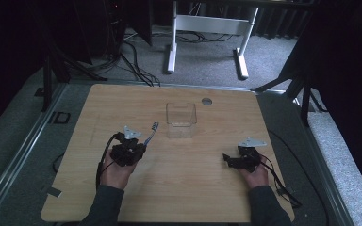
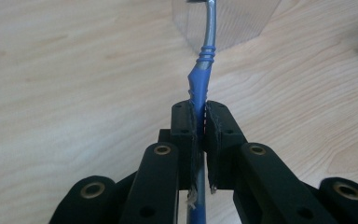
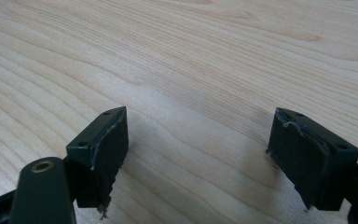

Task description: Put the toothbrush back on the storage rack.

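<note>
Left gripper (image 2: 199,135) pinched blue-handled toothbrush (image 2: 200,79), head toward clear plastic container (image 1: 181,120); right gripper (image 3: 198,154) spread wide, empty, over wooden table (image 3: 191,56).

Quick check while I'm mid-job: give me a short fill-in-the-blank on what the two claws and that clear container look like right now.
1. The left claw is shut on a blue and grey ____.
2. The right claw has its jaws ____, with nothing between them.
3. The toothbrush points its head toward the clear ____ on the wooden table.
4. The clear container stands ____ on the table.

Missing words: toothbrush; open; container; upright
</note>
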### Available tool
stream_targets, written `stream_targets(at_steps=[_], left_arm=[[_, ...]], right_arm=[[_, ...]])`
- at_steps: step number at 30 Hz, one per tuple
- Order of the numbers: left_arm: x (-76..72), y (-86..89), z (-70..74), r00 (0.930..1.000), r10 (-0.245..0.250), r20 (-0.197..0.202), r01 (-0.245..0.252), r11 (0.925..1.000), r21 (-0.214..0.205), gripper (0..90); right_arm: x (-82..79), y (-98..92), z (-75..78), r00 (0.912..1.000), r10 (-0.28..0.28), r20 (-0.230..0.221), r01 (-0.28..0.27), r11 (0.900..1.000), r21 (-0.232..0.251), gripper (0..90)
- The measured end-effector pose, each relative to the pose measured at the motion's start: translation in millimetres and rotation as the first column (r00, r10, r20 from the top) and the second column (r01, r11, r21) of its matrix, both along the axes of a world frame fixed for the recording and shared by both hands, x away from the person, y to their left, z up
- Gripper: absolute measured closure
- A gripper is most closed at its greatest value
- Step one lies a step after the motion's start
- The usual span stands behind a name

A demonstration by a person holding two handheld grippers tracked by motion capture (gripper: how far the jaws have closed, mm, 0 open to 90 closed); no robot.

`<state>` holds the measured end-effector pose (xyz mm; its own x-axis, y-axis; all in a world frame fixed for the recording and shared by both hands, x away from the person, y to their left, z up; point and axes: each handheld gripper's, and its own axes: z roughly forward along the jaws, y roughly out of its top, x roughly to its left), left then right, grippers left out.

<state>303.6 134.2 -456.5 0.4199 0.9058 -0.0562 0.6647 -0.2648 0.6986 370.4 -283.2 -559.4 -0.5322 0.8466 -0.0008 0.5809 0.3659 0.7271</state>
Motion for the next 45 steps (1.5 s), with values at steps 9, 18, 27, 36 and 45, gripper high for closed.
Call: stream_targets(at_steps=[9, 18, 27, 36, 45], left_arm=[[6.8, -0.6, 1.6, 0.9991, -0.039, 0.017, 0.039, 0.9993, 0.001, 82.5], [9.9, 2.6, 5.4, 0.9961, -0.059, 0.066, 0.061, 0.9979, -0.024, 82.5], [11.1, 5.9, 7.5, 0.9936, -0.061, 0.096, 0.066, 0.9964, -0.053, 82.4], [13.2, 7.2, 7.3, 0.9892, -0.07, 0.129, 0.081, 0.9929, -0.087, 82.4], [15.0, 4.3, 10.4, 0.9831, -0.081, 0.164, 0.098, 0.9904, -0.098, 82.5]], right_arm=[[0.0, 0.0, 0.0, 1.0, 0.0, 0.0, 0.0, 1.0, 0.0, 19.6], [0.0, 0.0, 0.0, 1.0, 0.0, 0.0, 0.0, 1.0, 0.0, 19.6], [0.0, 0.0, 0.1, 1.0, 0.0, -0.001, 0.0, 1.0, -0.001, 19.6], [-0.1, 0.0, 0.1, 1.0, 0.0, -0.001, 0.0, 1.0, -0.001, 19.6], [0.0, 0.1, 0.1, 1.0, 0.0, -0.001, 0.0, 1.0, 0.0, 19.6]])
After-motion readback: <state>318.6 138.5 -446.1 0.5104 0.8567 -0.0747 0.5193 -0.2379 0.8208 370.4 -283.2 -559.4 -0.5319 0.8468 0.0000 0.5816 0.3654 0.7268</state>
